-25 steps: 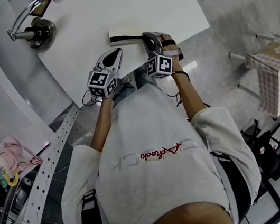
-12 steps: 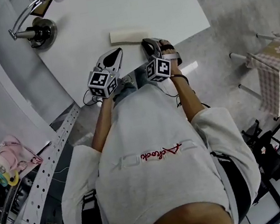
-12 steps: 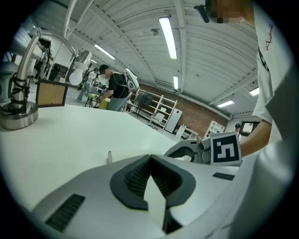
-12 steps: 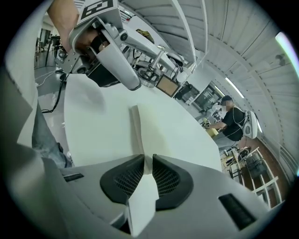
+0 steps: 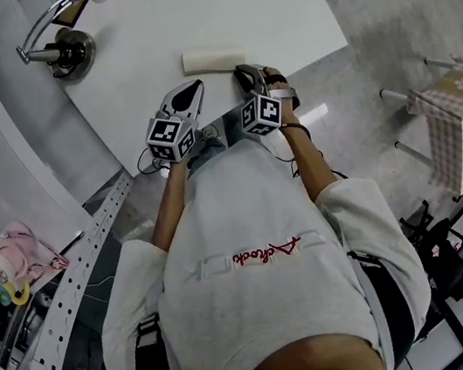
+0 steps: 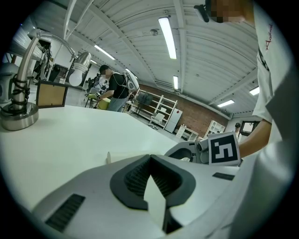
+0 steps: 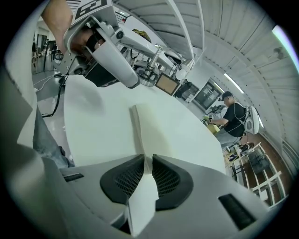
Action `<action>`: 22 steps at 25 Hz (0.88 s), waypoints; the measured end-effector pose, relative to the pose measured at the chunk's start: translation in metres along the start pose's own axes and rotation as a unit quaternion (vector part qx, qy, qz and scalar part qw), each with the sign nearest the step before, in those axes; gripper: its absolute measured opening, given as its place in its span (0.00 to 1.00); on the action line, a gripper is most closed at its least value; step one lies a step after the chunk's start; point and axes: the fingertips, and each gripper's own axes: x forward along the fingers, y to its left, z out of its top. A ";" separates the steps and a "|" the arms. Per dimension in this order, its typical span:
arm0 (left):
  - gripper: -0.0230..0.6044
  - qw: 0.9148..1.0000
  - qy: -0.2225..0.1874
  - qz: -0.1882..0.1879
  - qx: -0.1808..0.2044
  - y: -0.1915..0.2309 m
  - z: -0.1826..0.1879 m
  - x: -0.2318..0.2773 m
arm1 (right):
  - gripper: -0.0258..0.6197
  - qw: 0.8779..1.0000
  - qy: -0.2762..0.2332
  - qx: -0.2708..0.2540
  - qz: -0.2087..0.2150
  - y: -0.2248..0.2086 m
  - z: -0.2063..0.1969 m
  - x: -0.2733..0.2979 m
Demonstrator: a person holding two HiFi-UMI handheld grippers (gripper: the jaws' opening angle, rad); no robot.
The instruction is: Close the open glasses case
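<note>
White tabletop [image 5: 209, 6]: carries everything; both hand-held grippers sit over its near edge.
Person [image 5: 263, 263]: stands at that near edge in a light grey top, one gripper in each hand.
Chrome fixture [image 5: 64, 50]: round base and curved arm at the far left of the tabletop, well apart from the case.
Left hand-held gripper [image 5: 194, 84]: jaws together with nothing in them; tips just short of the case's left end.
Right hand-held gripper [image 5: 240, 70]: pitched down, jaws a narrow slit apart and just been opening. Nothing is clamped. Tips are at the case's right end; can't tell if they touch it.
Case [image 5: 213, 59]: cream, lid down, lying flat and crosswise near the tabletop's near edge, just beyond both sets of tips. In the right gripper view its long edge [image 7: 136, 126] runs straight out from the jaw gap.
Marker cubes: one on the back of each gripper, left [image 5: 168, 138] and right [image 5: 262, 114], both off the tabletop edge.
</note>
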 end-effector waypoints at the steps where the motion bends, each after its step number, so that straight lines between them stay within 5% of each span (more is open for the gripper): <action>1: 0.08 1.000 -0.001 0.000 0.001 -0.001 0.001 0.000 | 0.13 1.000 -0.001 0.000 -0.002 0.000 0.001 -0.001; 16: 0.08 1.000 -0.013 -0.008 0.021 -0.013 0.012 -0.004 | 0.06 0.998 -0.027 0.036 -0.040 -0.018 0.016 -0.023; 22: 0.08 0.999 -0.023 -0.010 0.037 -0.018 0.020 -0.014 | 0.06 0.984 -0.064 0.163 -0.044 -0.029 0.028 -0.038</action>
